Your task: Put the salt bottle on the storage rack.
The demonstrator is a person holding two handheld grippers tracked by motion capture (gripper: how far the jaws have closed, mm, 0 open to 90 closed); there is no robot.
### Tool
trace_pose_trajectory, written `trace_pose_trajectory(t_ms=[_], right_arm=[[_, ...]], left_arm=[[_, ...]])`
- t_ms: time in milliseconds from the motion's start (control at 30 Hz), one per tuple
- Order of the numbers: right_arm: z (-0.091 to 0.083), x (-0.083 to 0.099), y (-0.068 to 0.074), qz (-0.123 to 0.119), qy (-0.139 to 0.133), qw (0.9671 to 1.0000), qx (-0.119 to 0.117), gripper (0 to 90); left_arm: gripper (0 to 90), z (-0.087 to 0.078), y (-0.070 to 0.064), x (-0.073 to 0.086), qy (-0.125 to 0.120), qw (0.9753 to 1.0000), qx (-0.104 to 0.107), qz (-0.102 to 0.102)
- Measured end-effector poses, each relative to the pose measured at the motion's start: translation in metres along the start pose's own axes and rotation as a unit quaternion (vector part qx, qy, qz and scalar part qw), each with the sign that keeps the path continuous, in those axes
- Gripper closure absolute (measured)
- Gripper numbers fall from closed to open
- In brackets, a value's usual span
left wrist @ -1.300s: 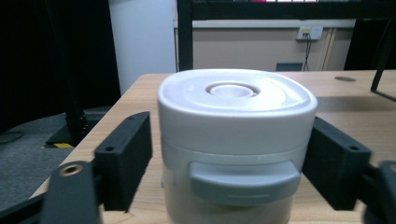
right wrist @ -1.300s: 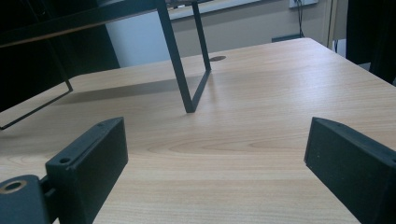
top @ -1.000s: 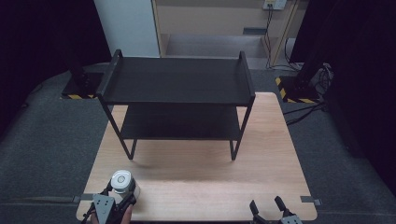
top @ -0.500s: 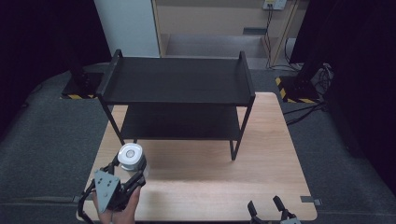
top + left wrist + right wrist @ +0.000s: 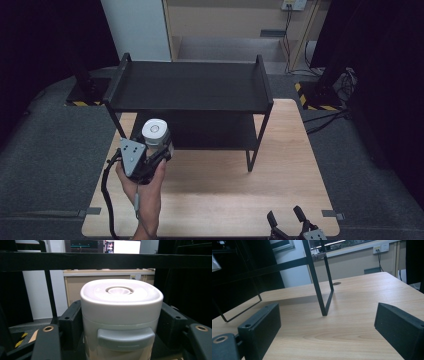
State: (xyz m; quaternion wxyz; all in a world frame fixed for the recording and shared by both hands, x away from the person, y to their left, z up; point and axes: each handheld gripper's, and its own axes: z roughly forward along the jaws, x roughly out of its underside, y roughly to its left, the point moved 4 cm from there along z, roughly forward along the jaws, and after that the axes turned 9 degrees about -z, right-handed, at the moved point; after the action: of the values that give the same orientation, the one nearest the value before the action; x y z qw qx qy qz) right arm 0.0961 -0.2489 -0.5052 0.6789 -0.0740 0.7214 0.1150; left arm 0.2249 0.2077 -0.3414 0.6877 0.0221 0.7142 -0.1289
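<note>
A white lidded canister [image 5: 155, 134] with a grey front latch [image 5: 125, 338] is held upright in my left gripper [image 5: 150, 152], whose black jaws press both of its sides. In the high view it hangs above the wooden table [image 5: 220, 195], just in front of the left end of the black two-tier shelf rack [image 5: 192, 87]. In the left gripper view the canister [image 5: 121, 315] sits level with the rack's top rail [image 5: 105, 261]. My right gripper [image 5: 290, 220] rests low at the table's front right edge, jaws open with nothing between them [image 5: 327, 327].
The rack's front right leg [image 5: 320, 290] stands ahead of the right gripper. Both rack shelves are bare. Dark carpet surrounds the table, with stand bases [image 5: 320, 95] and cables at the back corners.
My left gripper has carried the canister up and forward from the table's front left edge toward the rack. The right gripper has stayed almost still.
</note>
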Motion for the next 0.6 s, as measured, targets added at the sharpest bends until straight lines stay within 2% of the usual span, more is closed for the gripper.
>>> trace_pose_trajectory(t_ms=[167,533,600], right_arm=[[0.005,0.000,-0.003,0.001,-0.003,1.0000,-0.001,7.1],[0.018,0.005,-0.007,0.006,0.005,1.0000,-0.004,7.4],[0.019,0.005,-0.008,0.007,0.007,0.9999,-0.003,7.4]], left_arm=[[30.5,0.010,0.002,0.001,-0.009,0.9998,-0.018,0.001],[30.5,0.032,0.005,0.006,-0.005,0.9993,-0.037,0.009],[30.5,0.036,0.008,0.006,-0.005,0.9992,-0.040,0.006]])
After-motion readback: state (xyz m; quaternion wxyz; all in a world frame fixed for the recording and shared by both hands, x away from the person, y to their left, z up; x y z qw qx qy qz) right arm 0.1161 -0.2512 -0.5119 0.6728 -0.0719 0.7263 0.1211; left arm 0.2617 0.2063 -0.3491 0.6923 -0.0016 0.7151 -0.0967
